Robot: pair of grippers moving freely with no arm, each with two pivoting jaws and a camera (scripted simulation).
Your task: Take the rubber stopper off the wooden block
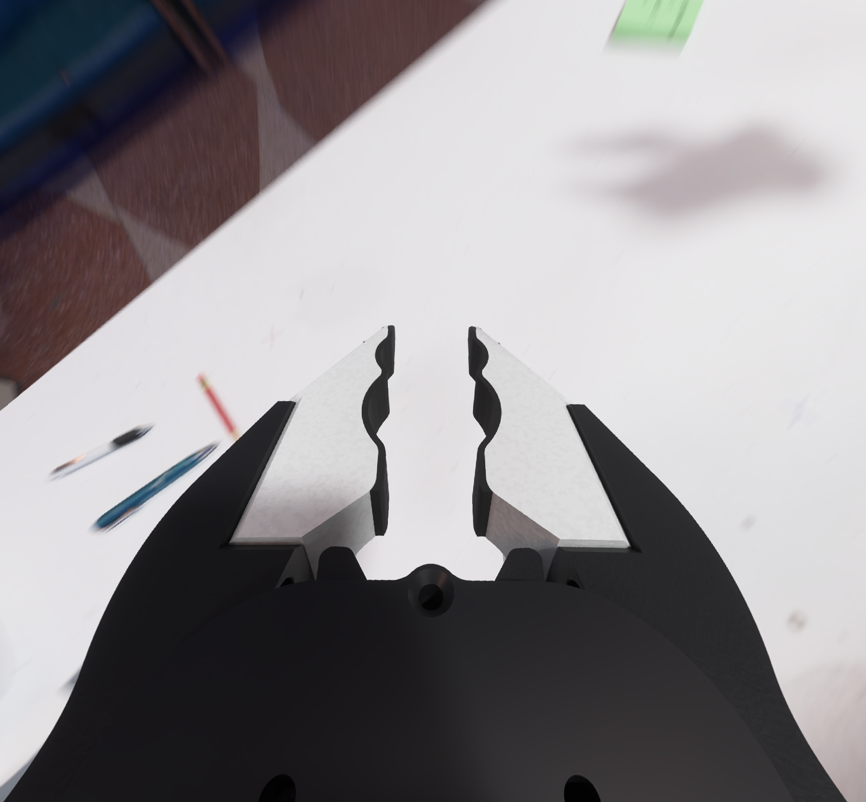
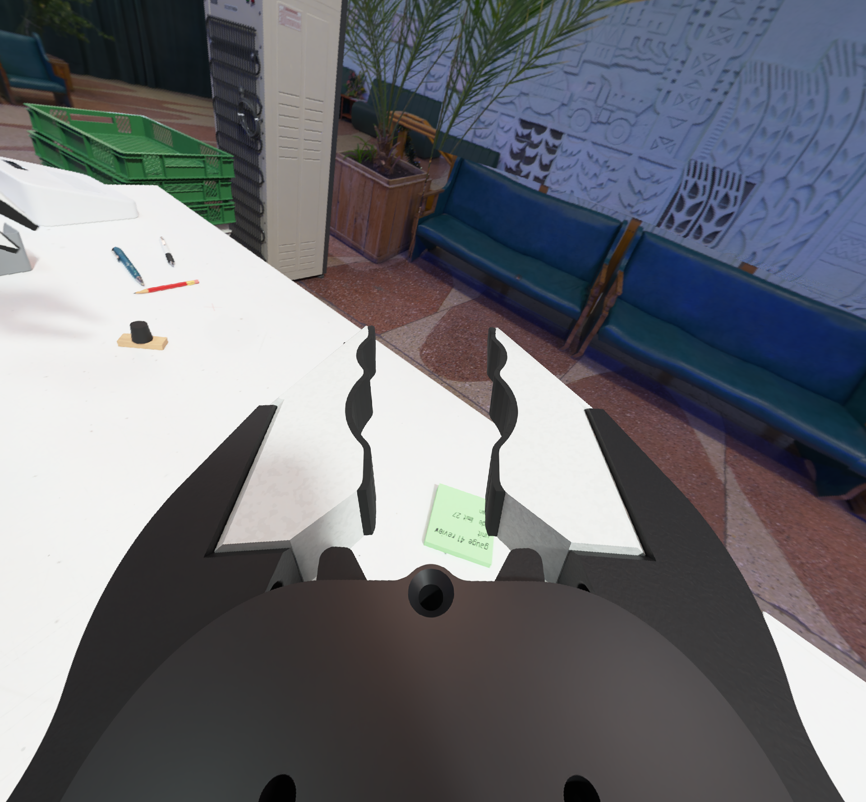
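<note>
Step in hand: approach, as I judge it; neither gripper is touching the stopper yet.
Rubber stopper (image 2: 140, 332): sitting upright on the wooden block (image 2: 142, 342), middle left of the right wrist view, on the white table (image 2: 117, 451); not showing in the left wrist view.
Left gripper (image 1: 431, 334): jaws standing slightly apart, holding nothing, over bare table; the view is blurring.
Right gripper (image 2: 430, 334): jaws standing wider apart, empty, pointing past the table edge, well apart from the block.
Next move: likely swinging a gripper toward the stopper, closing on it, lifting straight up.
Containers: stacked green crates (image 2: 131, 147), upper left, looking empty; wooden planter (image 2: 375, 203) holding a palm.
Lower centre: green note (image 2: 457, 526) lying between the right jaws.
</note>
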